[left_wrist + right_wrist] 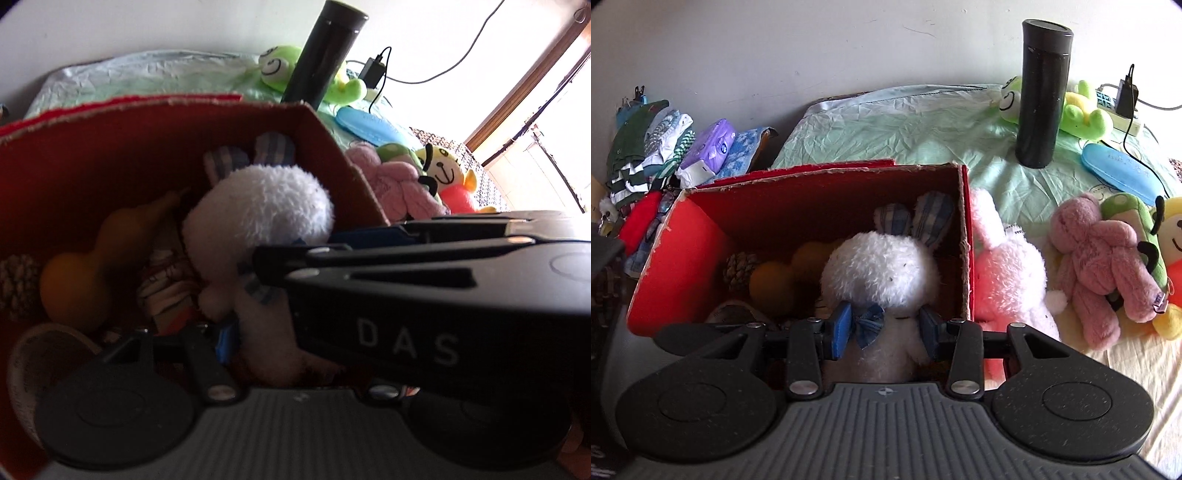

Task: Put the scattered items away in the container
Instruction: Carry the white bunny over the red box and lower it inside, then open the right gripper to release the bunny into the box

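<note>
Right wrist view, centre: the right hand-held gripper (882, 328) grips the white plush rabbit (882, 273) at its neck, blue pads touching both sides, the toy inside the red cardboard box (676, 251) beside a yellow gourd toy (775, 284) and a pine cone (738, 269). At right, on the bed (886, 125), lie a pink rabbit (1008, 280), a pink bear (1104, 258) and a black flask (1043, 96). Left wrist view: the left hand-held gripper (236, 332) sits low in the box by the rabbit's body; its state cannot be told.
</note>
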### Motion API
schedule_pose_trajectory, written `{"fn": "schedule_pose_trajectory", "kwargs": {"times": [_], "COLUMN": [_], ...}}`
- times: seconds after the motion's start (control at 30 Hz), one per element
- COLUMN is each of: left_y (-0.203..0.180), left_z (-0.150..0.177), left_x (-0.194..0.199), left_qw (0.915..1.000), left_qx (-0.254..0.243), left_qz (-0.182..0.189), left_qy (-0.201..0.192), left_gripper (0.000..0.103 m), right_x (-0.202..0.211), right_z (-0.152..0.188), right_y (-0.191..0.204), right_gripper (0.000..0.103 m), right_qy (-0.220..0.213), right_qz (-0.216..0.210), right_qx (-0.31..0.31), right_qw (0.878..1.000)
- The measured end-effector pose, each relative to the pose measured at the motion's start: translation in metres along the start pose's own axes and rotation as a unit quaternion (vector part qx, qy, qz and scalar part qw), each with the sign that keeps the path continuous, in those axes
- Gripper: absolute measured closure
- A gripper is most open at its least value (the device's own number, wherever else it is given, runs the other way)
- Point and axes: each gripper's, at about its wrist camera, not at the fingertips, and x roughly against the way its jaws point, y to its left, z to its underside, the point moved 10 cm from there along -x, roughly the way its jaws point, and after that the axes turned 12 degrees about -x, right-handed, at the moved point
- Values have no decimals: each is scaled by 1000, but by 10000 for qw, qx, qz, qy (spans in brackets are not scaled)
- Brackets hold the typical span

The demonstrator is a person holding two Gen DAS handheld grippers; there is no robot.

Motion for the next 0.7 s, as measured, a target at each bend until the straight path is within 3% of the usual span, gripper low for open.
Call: {"fn": "schedule_pose_trajectory", "kwargs": {"times": [0.17,0.27,0.33,0.4,0.6,0.7], "left_y": [-1,-3,-7,-10,-22,-20], "left_z": [2,5,5,4,3,4], "left_x": [-1,0,1,4,9,9], "left_qw": [10000,9999,9998,9997,9990,9991], "left_qx": [-35,-32,-41,-125,-314,-187], "left_qz": [43,121,159,143,184,265], "left_qy": [-6,-31,-72,-149,-277,-274], "left_gripper": [43,34,33,33,32,32], "right_x": [0,9,17,25,28,29], "right_z": [2,-4,-7,-11,-9,-8], "right_y": [1,-3,-3,-3,-6,-11], "right_gripper": [61,59,51,50,71,71], "right_qy": [-206,-381,-573,-788,-693,-629], "right_qz": [102,-13,-72,-116,-534,-754], "right_qx": [191,-9,-97,-146,-544,-843], "right_qw": [9996,9993,9983,9967,9947,9916]}}
